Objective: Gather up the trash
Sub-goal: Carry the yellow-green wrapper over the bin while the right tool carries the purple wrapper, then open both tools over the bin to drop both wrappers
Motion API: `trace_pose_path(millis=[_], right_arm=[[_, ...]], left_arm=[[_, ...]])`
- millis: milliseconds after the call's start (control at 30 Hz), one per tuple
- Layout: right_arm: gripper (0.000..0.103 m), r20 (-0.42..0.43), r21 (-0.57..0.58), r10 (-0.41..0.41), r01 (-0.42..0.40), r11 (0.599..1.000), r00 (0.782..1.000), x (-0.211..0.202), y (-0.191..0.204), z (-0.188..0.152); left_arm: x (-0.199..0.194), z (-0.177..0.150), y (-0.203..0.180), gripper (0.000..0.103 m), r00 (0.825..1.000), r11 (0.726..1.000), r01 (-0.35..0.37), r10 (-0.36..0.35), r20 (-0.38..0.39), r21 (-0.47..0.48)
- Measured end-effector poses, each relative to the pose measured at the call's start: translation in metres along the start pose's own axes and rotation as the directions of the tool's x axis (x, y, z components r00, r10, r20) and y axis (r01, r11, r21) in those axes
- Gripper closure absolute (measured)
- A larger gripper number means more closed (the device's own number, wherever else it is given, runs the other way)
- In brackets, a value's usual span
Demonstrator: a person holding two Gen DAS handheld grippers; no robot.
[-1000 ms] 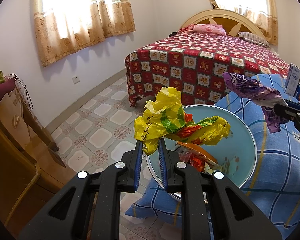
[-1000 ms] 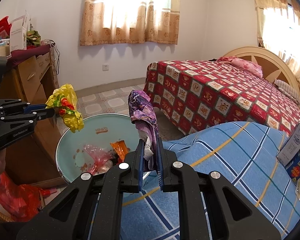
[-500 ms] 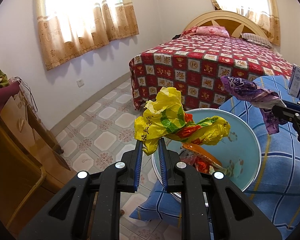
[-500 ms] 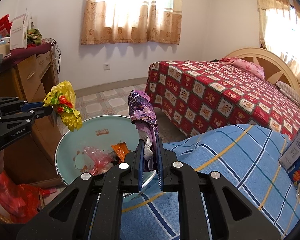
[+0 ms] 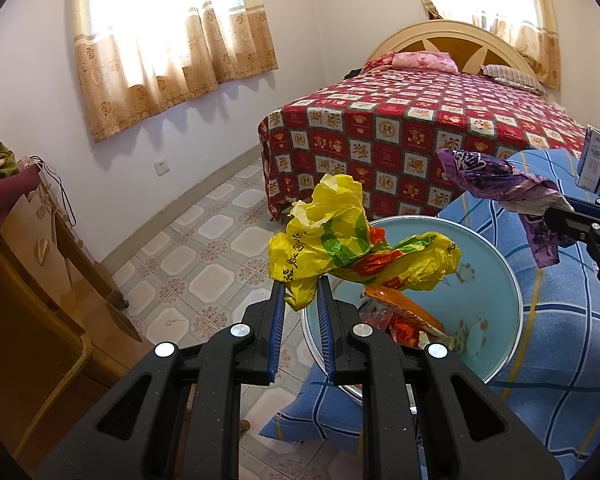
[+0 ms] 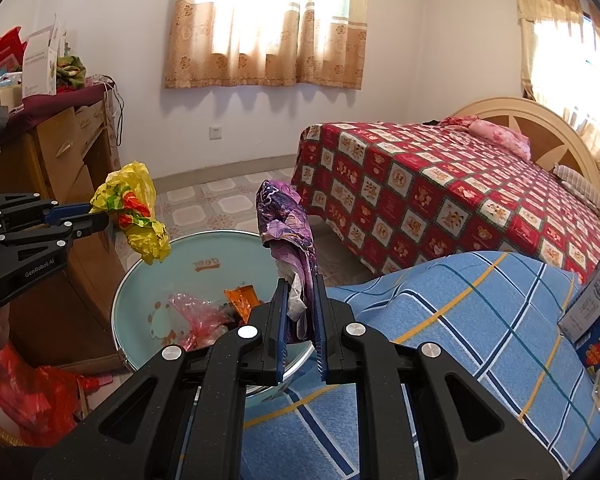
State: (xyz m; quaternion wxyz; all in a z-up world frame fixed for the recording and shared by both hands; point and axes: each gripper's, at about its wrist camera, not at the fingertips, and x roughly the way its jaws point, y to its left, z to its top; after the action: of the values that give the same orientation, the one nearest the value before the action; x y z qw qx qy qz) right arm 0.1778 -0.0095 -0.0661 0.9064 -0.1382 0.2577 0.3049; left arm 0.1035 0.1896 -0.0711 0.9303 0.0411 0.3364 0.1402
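open air above basin (image 5: 512,300), dresser (image 6: 60,168) left, bed (image 6: 460,200) beyond

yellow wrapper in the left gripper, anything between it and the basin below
Nothing visible. The yellow wrapper, pinched in the left gripper, hangs over the near rim of the open blue basin, which holds only other wrappers.

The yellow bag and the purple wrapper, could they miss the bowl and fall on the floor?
Maybe. The yellow bag in the left gripper hangs at the light blue bowl's rim, partly over the tiled floor, so it could drop outside. The purple wrapper in the right gripper also sits near the rim. The bowl rests on the soft blue blanket's edge and might tip.
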Motion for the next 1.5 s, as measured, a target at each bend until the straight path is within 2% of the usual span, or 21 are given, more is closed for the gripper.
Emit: trace_pose_path(millis=[1100, 1233, 1267, 1333, 1400, 1467, 1500], right_arm=[[0.091, 0.002, -0.013, 0.006, -0.006, 1.0, 1.0, 0.0, 0.007, -0.002], [0.089, 0.009, -0.011, 0.023, -0.023, 1.0, 1.0, 0.0, 0.009, -0.002], [0.086, 0.01, -0.012, 0.025, -0.025, 1.0, 1.0, 0.0, 0.008, -0.001], [0.072, 0.019, -0.008, 0.029, -0.029, 1.0, 0.999, -0.001, 0.009, -0.001], [0.055, 0.027, 0.011, 0.031, -0.031, 0.999, 0.999, -0.003, 0.008, -0.002], [0.054, 0.033, 0.023, 0.02, -0.021, 1.0, 0.999, -0.007, 0.006, -0.002], [0.051, 0.036, 0.029, 0.018, -0.019, 0.999, 0.999, -0.01, 0.006, -0.002]], left_arm=[[0.0, 0.0, -0.002, 0.086, 1.0, 1.0, 0.014, -0.014, -0.004, 0.004], [-0.003, 0.002, -0.005, 0.082, 1.0, 1.0, 0.027, -0.027, 0.0, -0.001], [-0.005, 0.002, -0.006, 0.077, 1.0, 1.0, 0.029, -0.029, 0.003, -0.004], [-0.007, 0.003, -0.007, 0.054, 0.999, 0.999, 0.032, -0.032, 0.013, -0.008], [-0.01, 0.004, -0.008, 0.049, 0.999, 0.999, 0.031, -0.031, 0.026, -0.013], [-0.012, 0.005, -0.01, 0.048, 0.999, 0.999, 0.04, -0.04, 0.028, -0.012], [-0.013, 0.005, -0.009, 0.04, 0.999, 0.999, 0.037, -0.036, 0.032, -0.015]])
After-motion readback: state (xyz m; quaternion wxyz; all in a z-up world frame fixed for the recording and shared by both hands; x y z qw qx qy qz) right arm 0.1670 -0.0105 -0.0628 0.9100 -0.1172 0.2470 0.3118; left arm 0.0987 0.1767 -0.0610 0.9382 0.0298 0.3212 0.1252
